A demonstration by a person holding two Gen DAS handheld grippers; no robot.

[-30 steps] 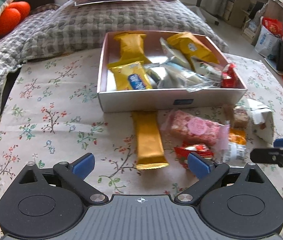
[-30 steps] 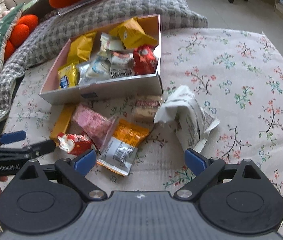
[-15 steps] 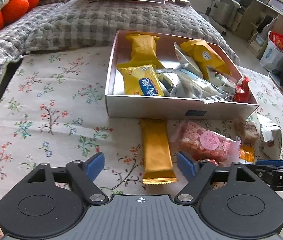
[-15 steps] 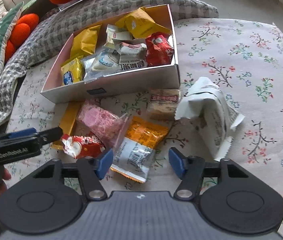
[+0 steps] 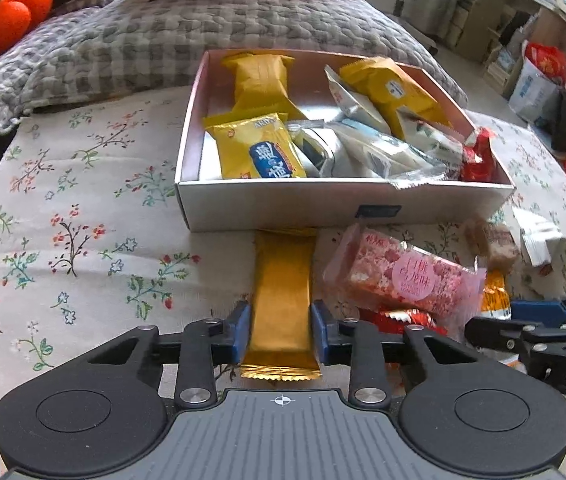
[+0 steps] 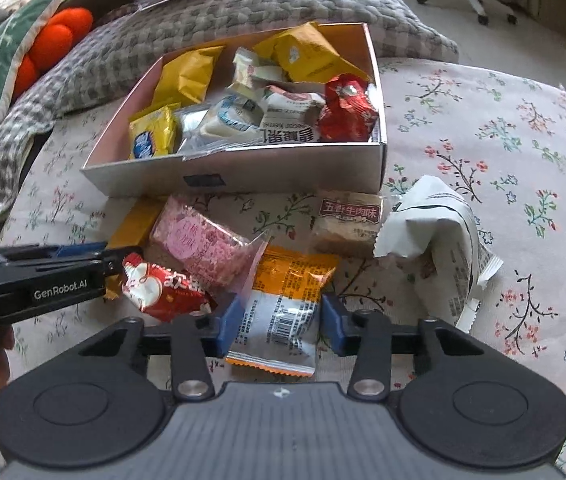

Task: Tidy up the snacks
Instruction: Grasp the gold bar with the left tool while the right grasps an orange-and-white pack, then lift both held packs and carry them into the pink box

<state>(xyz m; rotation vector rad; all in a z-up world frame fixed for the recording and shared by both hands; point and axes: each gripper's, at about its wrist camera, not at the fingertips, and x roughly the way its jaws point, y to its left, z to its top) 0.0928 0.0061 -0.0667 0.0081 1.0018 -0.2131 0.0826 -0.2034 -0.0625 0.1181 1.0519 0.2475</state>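
on the floral cloth, before the snack box [image 5: 343, 208]: two packets pinched.
left gripper [image 5: 281, 332] has just closed on long gold bar [image 5: 281, 280]; right gripper [image 6: 279, 322] on orange-and-white packet [image 6: 283, 308], barcode up.

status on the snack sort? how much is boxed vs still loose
Partway. Done: the box already holds a pile of packets. In hand: left gripper has just closed on the gold bar; right gripper on the orange-and-white packet. Left: pink packet, red packet, beef snack, white wrapper.
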